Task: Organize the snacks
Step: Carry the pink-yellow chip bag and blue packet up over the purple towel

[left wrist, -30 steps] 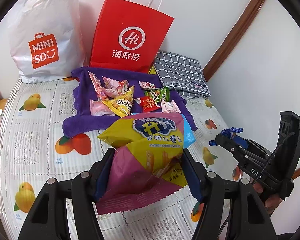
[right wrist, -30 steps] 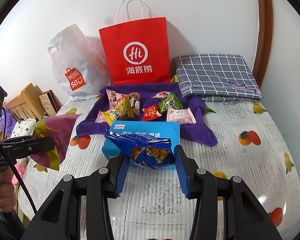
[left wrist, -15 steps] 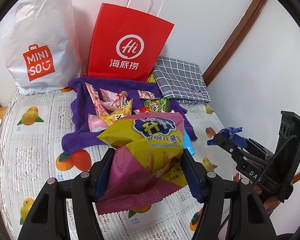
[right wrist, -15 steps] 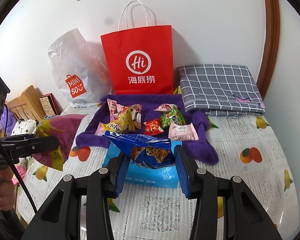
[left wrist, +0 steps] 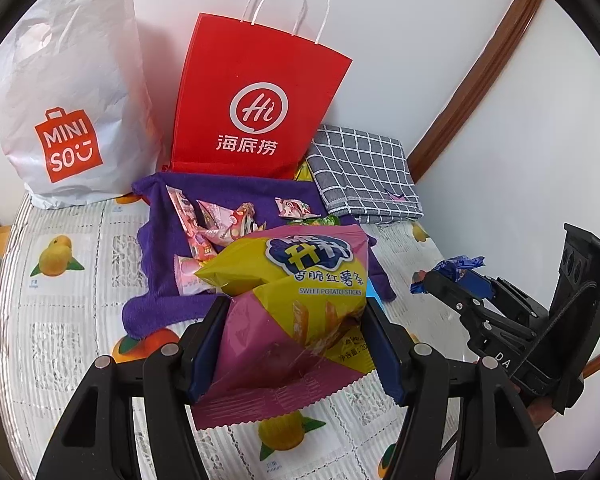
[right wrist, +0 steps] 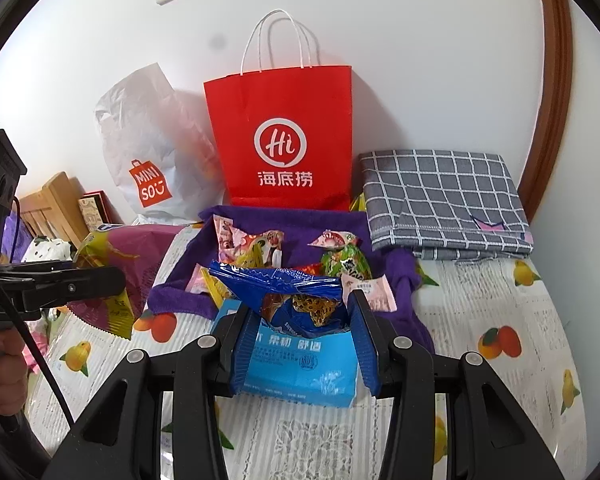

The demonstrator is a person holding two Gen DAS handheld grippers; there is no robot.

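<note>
White walls [right wrist: 420, 40] with brown wooden trim [right wrist: 556, 92] back a worktop under a ribbed, fruit-printed plastic cover [right wrist: 500, 360]. Against the far wall stand a red paper bag [right wrist: 284, 140], a white plastic bag [right wrist: 148, 152] and a folded grey checked cloth [right wrist: 440, 200]. Small snack packets [right wrist: 252, 246] lie on a purple towel [right wrist: 300, 222]. Left claw [left wrist: 292, 344] grips a yellow-and-pink sweet-potato-stick bag [left wrist: 300, 280]; right claw [right wrist: 300, 344] pinches a crumpled blue snack packet [right wrist: 288, 292] above a blue box [right wrist: 300, 368].

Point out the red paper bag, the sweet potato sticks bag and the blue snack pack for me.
red paper bag [right wrist: 283, 152]: right wrist view, logo.
sweet potato sticks bag [left wrist: 300, 292]: left wrist view, yellow front.
blue snack pack [right wrist: 284, 280]: right wrist view, crumpled top.
</note>
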